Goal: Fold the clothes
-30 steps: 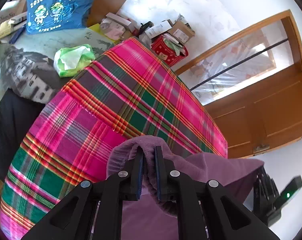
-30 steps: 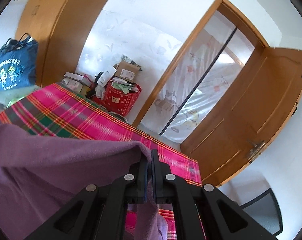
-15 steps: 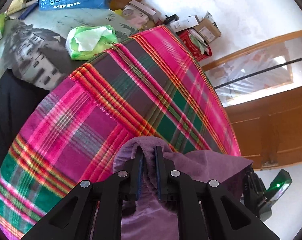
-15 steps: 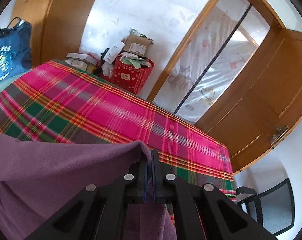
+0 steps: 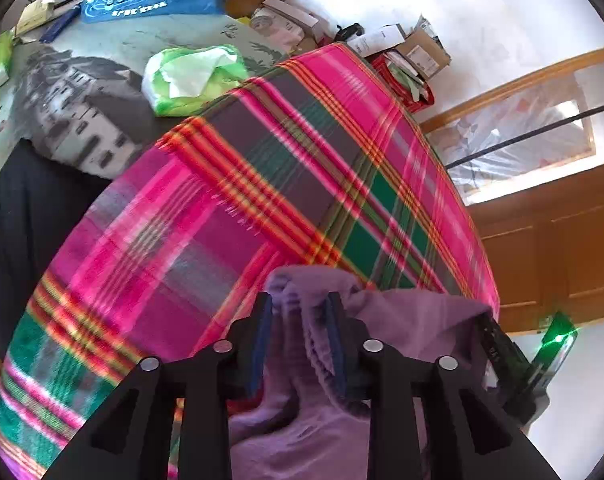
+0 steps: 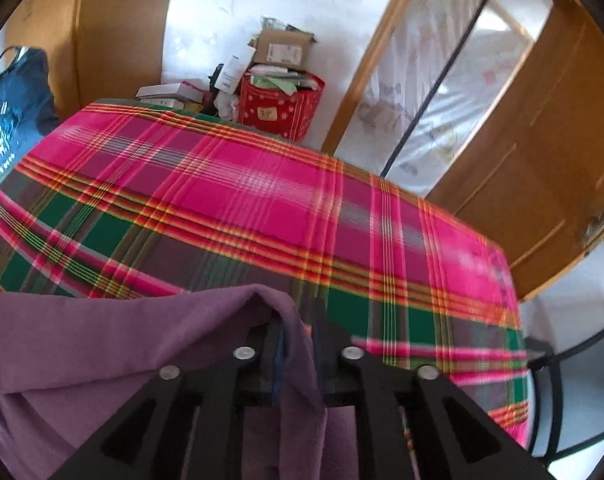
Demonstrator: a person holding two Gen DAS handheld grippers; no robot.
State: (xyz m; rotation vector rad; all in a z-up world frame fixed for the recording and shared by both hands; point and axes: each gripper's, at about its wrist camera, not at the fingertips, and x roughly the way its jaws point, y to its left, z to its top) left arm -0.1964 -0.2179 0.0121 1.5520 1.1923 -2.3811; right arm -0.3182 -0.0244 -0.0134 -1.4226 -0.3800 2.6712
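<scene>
Purple knit garment (image 5: 402, 320), soft and ribbed at one edge, lay bunched at the near edge of the desk under a pink, green and orange plaid cloth (image 5: 230, 200). Left gripper (image 5: 300, 308): jaws had just been opening, stood part open with a gap either side of the ribbed fold; cloth still between them but no longer pinched. Right gripper (image 6: 298, 332): jaws had likewise just been opening, narrower gap, a purple corner draped over and between them, hanging loose rather than clamped. Garment in the right wrist view (image 6: 122, 332) spread away to the left of the jaws, resting on the plaid. Beyond the jaws, far side of the desk, a red box of papers (image 6: 280, 108) and a green-and-white plastic bag (image 5: 194, 76), both well apart from the work. Judged step: releasing the garment after laying it down for a fold. Next move likely calls for drawing both grippers back clear without dragging the fabric, then taking a fresh edge to fold over. Snagging on the blue pads looked the main risk.
</scene>
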